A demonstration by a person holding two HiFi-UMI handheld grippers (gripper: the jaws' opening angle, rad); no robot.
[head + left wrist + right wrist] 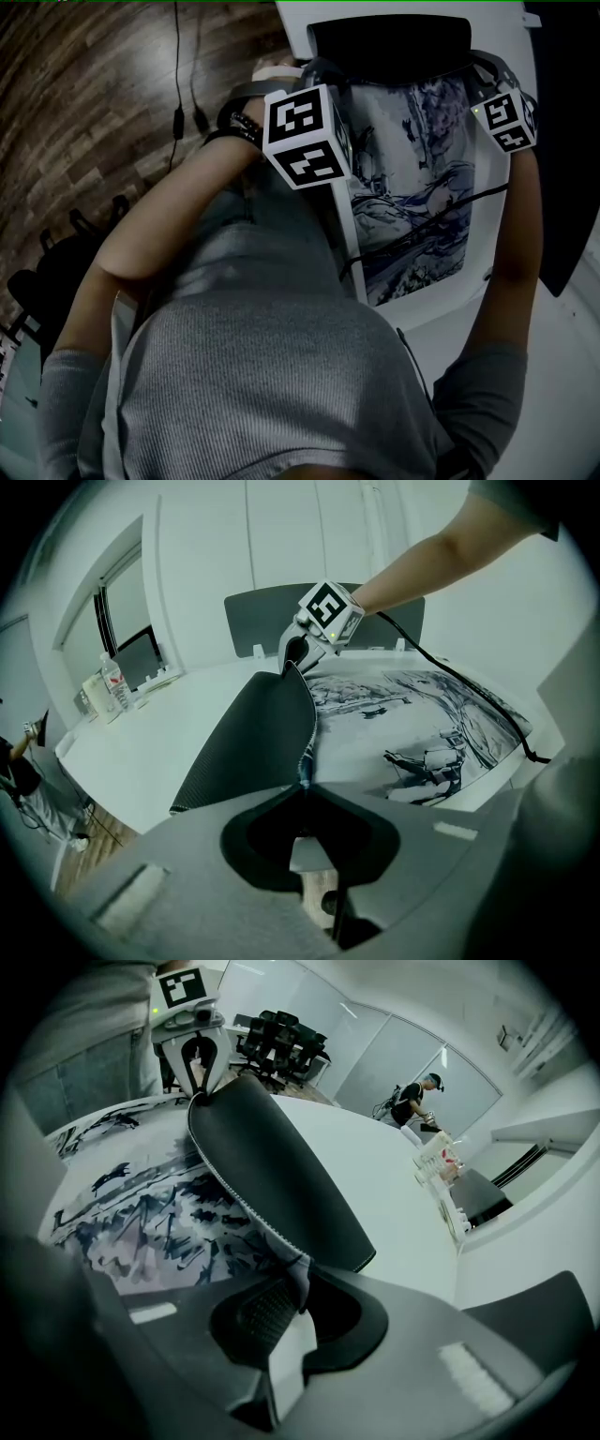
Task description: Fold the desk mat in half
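Along the desk's near edge, the desk mat lies with its ink-toned picture face up. A black cable trails across the print. The mat's far edge is lifted and curled over, showing the black textured underside. The left gripper is clenched on one end of that raised edge, and the right gripper is clamped on the other end. Each cube carries bold black-and-white square markers. Beyond the fold, the white desk runs bare and open to its far edge. A bottle stands near the far corner among small items, its label too small to read. Office chairs stand farther off.
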